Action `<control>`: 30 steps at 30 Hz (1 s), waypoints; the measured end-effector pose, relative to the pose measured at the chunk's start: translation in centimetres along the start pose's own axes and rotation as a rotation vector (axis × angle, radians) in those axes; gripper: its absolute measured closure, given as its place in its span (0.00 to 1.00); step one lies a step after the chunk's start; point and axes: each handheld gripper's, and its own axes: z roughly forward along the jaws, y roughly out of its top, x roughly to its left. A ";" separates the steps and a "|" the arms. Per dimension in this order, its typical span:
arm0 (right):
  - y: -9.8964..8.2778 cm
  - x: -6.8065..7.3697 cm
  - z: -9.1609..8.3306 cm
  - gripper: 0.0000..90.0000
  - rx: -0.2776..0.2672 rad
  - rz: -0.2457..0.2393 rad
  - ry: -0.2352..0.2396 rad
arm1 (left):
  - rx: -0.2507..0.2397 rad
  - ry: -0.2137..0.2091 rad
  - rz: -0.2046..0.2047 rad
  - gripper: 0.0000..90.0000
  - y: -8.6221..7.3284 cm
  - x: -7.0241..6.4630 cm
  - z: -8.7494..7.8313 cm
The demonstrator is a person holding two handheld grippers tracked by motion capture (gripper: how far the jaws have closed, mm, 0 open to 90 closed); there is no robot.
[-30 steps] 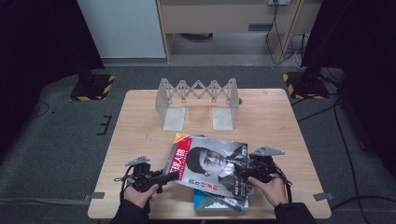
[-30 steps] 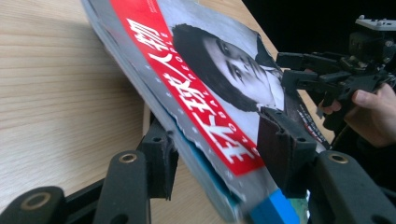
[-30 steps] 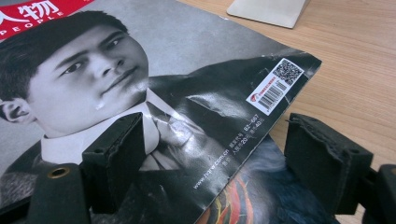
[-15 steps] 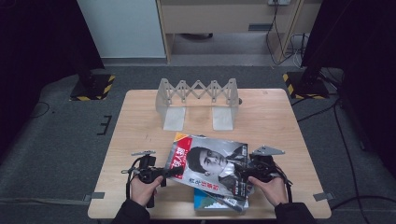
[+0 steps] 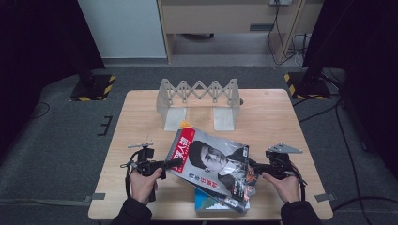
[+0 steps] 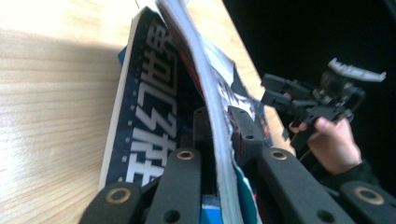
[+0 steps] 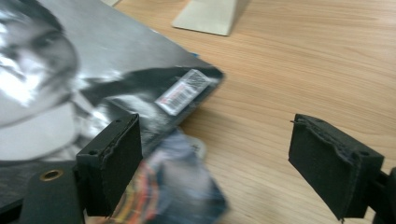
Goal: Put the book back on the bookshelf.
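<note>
In the high view the left gripper point(image 5: 172, 163) sits in the lower left of the frame, held in the person's left hand point(image 5: 143, 180), with its jaws reaching right to the left edge of the magazine point(image 5: 211, 161). The left gripper view shows that edge standing between the two black jaws at the bottom centre of the frame, both pads pressed against the thin bundle of pages, so the jaws are narrow and clamped on the magazine point(image 6: 205, 88). They have just been closing, with the magazine's edge between them.

The magazine lies tilted across the lower middle of the high view, its cover with a face and a red strip facing up, its left side lifted off the table point(image 5: 141, 117). Its lower right part rests over a blue book point(image 5: 209, 202) near the bottom edge of the frame.

The right gripper point(image 5: 257, 165) is in the lower right of the high view, in the right hand point(image 5: 281, 185), just beside the magazine's right corner. In the right gripper view its jaws stand wide apart, opened a little further just now. The left pad point(image 7: 114, 161) overlaps the magazine's point(image 7: 93, 79) corner in the picture; whether it touches I cannot tell. The right pad hangs over bare wood.

A folding rack point(image 5: 199, 101) stands in the upper middle, well apart.
</note>
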 end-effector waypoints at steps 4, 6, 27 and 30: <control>-0.2 -1.2 -0.4 0.19 -0.002 0.018 -0.036 | -0.043 -0.023 -0.016 0.95 0.8 -0.4 -0.4; -0.3 -1.8 -0.5 0.19 0.005 0.025 -0.056 | -0.063 -0.034 -0.017 0.95 1.4 -0.8 -0.6; -1.9 -5.5 -0.3 0.13 0.107 0.017 -0.179 | -0.205 -0.079 0.030 0.95 5.7 -4.5 -2.9; -2.1 -5.8 -0.2 0.13 0.122 0.011 -0.187 | -0.234 -0.068 0.045 0.95 6.6 -4.8 -3.5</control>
